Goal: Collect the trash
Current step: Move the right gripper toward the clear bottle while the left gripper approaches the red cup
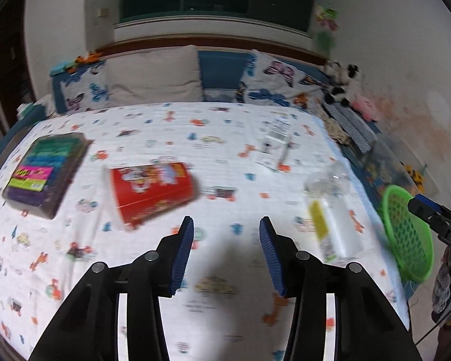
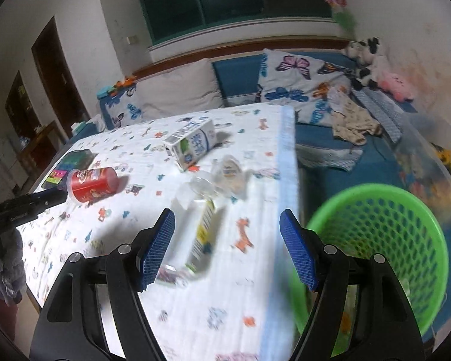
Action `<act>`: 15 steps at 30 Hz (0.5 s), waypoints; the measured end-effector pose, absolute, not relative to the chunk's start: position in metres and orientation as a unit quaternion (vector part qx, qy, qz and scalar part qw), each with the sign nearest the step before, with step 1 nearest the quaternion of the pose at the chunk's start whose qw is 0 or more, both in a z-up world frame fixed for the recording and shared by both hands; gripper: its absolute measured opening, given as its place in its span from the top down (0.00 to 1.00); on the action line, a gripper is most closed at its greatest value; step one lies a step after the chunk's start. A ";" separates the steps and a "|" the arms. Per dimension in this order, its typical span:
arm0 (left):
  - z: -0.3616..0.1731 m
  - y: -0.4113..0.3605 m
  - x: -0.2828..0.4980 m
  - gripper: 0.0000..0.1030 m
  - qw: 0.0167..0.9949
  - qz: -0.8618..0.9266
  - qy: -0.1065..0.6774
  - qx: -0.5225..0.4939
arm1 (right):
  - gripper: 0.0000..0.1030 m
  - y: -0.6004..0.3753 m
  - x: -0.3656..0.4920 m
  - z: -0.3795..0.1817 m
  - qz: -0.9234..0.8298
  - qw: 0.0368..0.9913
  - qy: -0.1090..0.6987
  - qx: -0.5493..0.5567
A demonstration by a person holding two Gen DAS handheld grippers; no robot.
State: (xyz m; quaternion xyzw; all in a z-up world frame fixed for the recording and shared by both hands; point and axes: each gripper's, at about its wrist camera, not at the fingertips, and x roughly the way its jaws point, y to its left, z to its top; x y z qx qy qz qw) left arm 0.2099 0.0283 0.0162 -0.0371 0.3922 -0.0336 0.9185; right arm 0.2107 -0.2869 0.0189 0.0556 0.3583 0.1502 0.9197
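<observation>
Now both our grippers, left gripper [image 1: 225, 234] and right gripper [image 2: 227, 228], gape empty; beside the green basket [image 2: 375, 228], the clear bottle [image 2: 201, 225] may roll away.

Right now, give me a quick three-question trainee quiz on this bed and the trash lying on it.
1. True or false: the red cup stands upright.
2. Which thing lies nearest the right claw? A) milk carton B) clear bottle C) red cup
3. Fill in: the green basket sits beyond the bed's ____ edge, seen from the claws.

Key: 1 false, it lies on its side. 2 B. 3 right. Both the right claw and left claw are open and hold nothing.
</observation>
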 end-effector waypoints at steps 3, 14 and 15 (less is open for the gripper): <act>0.013 0.047 0.213 0.57 0.917 -0.017 0.396 -0.049 | 0.30 -0.276 0.227 0.015 0.152 0.918 0.364 0.049; 0.001 0.090 0.229 0.50 0.916 0.026 0.394 -0.066 | 0.33 -0.252 0.254 -0.017 0.170 0.900 0.399 0.044; -0.002 0.093 0.231 0.50 0.915 0.029 0.396 -0.068 | 0.33 -0.250 0.253 -0.018 0.173 0.899 0.401 0.043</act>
